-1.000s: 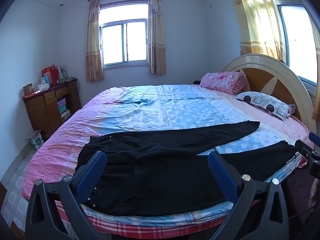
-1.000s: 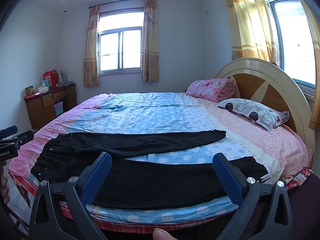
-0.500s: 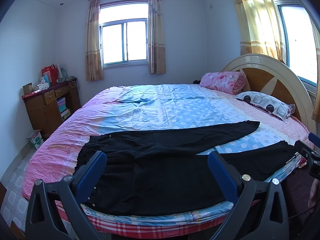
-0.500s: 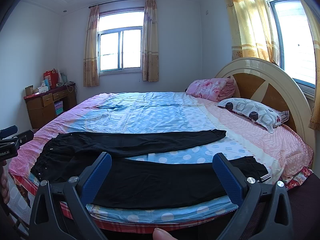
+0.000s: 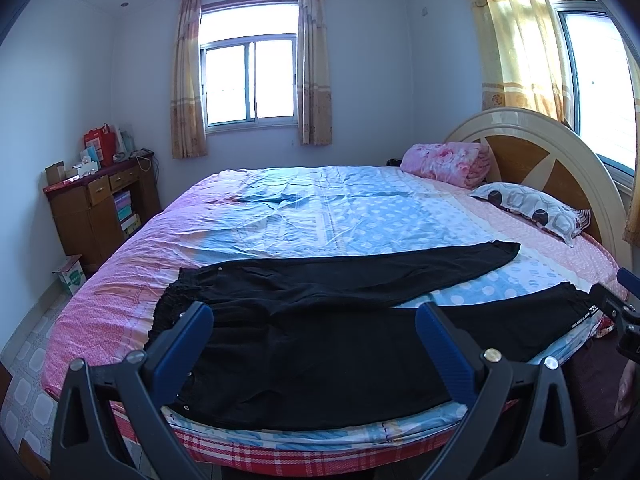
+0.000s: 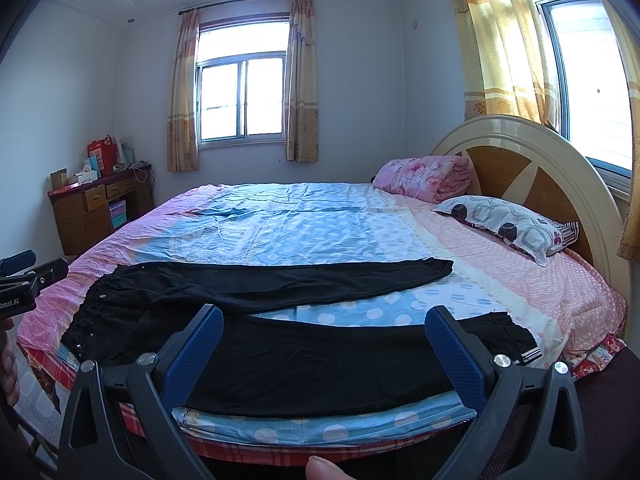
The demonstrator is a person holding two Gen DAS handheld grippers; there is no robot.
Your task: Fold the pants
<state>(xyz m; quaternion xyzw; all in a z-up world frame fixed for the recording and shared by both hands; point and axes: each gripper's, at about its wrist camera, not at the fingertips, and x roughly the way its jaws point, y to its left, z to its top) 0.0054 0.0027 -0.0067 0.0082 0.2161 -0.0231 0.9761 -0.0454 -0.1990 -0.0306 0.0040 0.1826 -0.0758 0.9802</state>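
Lying unfolded, pants (image 5: 320, 340) beyond both spread tongs (image 5: 314, 326) (image 6: 324, 330)

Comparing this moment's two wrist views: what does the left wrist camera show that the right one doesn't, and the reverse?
Only the left wrist view shows the white carton on the floor by the desk, and the right gripper's tip at its right edge. Only the right wrist view shows the left gripper's tip at its left edge and a fingertip at the bottom. Both show the black pants spread flat on the bed, legs apart, and open jaws.
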